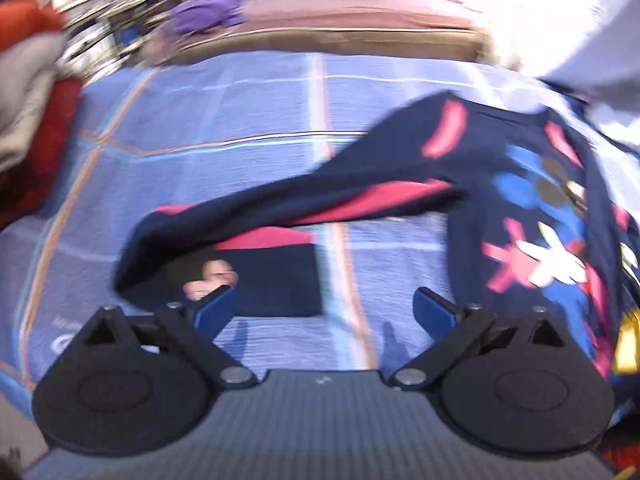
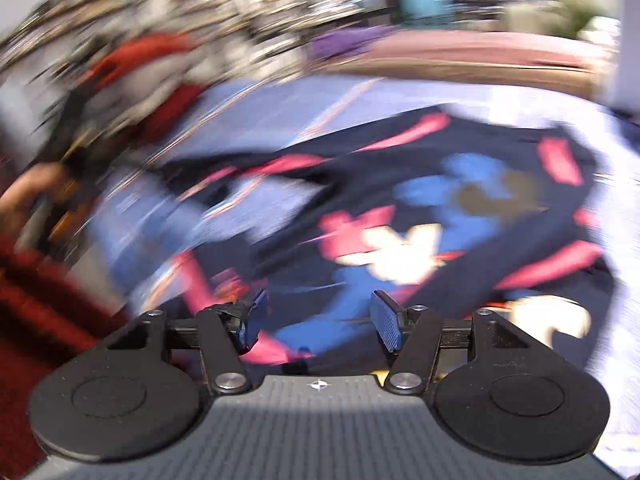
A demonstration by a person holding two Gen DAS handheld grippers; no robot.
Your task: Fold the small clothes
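A small navy shirt [image 1: 532,184] with pink, blue and white print lies on a blue checked bedsheet [image 1: 224,128]. One long sleeve [image 1: 248,220] stretches left, its cuff end hanging just beyond my left gripper [image 1: 324,308], which is open and empty above the sheet. In the blurred right wrist view the same shirt [image 2: 420,216] fills the middle. My right gripper [image 2: 316,312] is open, just above the shirt's near hem, holding nothing.
A red and grey pile of clothes [image 1: 32,92] sits at the left edge of the bed. A pink cushion or mattress edge [image 1: 352,20] with a purple cloth [image 1: 208,16] lies at the back. A white cloth [image 1: 600,40] is at the right.
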